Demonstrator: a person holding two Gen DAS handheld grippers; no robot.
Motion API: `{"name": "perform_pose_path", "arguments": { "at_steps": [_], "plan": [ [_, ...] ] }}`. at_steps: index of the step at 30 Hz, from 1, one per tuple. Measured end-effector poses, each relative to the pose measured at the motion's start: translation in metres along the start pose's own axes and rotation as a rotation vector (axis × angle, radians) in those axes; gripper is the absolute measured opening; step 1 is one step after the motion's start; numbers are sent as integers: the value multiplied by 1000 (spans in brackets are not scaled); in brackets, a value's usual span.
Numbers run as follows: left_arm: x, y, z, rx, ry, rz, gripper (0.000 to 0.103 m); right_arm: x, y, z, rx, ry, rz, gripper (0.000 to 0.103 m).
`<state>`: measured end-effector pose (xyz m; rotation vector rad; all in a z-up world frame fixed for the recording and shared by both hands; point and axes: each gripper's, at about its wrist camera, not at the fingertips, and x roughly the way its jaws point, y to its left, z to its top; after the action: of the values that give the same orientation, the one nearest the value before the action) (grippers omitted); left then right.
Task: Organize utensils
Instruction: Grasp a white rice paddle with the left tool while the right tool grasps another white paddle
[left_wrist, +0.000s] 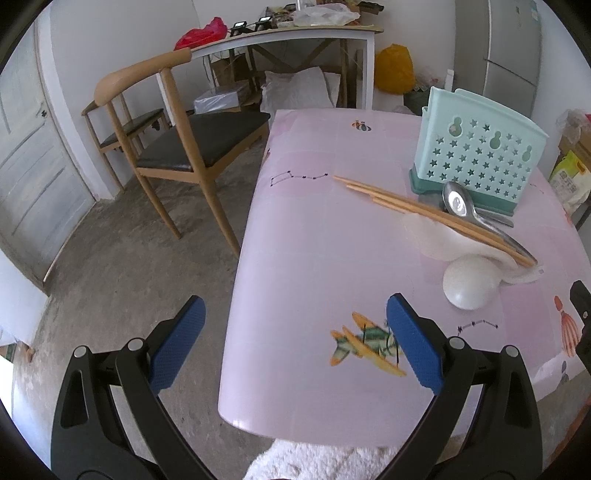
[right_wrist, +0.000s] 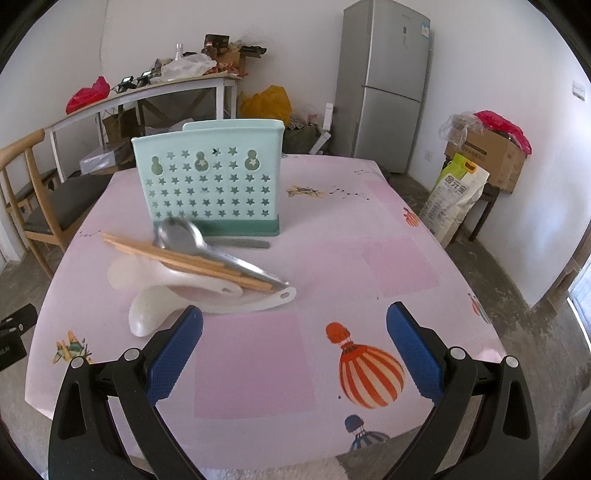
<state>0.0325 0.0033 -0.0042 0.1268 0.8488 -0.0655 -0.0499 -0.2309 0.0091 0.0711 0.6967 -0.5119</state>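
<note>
Left claw (left_wrist: 295, 343) spread wide, empty, over pink surface (left_wrist: 314, 240) edge; right claw (right_wrist: 295, 347) likewise, w/ nothing between fingers. Ahead: 2 white spoons (right_wrist: 207, 291), chopsticks (right_wrist: 184, 258) & metal spoon (right_wrist: 192, 236) piled, just in front of upright mint holder (right_wrist: 210, 177).

Both the left gripper (left_wrist: 293, 339) and the right gripper (right_wrist: 294, 341) share one build: black plastic linkage arms with triangular cut-outs, round silver pivot screws at the joints, and blue fingers (right_wrist: 173, 356) with a fine dotted grip texture.
</note>
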Motion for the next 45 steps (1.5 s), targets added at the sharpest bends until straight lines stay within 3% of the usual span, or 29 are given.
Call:
{"name": "perform_pose_path", "arguments": {
  "at_steps": [4,11,18,24,29,31,34,45],
  "plan": [
    [7,-4,6,14,19,-69,95,6,-1,1,-15,-5,11,97],
    [25,-9,22,15,40,-304,95,9,19,-8,-142,-42,116,97],
    [38,-17,40,-17,67,-385,95,19,34,-11,-168,-26,194,97],
    [62,-19,50,-123,140,-509,95,28,33,-7,-155,-22,219,97],
    [92,-17,54,-256,257,-648,93,38,27,-6,-127,-2,234,97],
    [104,-17,54,-307,305,-689,76,41,24,-6,-114,3,241,97],
    [120,-19,54,-366,364,-725,63,47,19,-5,-94,14,249,97],
    [143,-36,53,-446,436,-798,27,57,6,-2,-51,22,281,97]
  ]
}}
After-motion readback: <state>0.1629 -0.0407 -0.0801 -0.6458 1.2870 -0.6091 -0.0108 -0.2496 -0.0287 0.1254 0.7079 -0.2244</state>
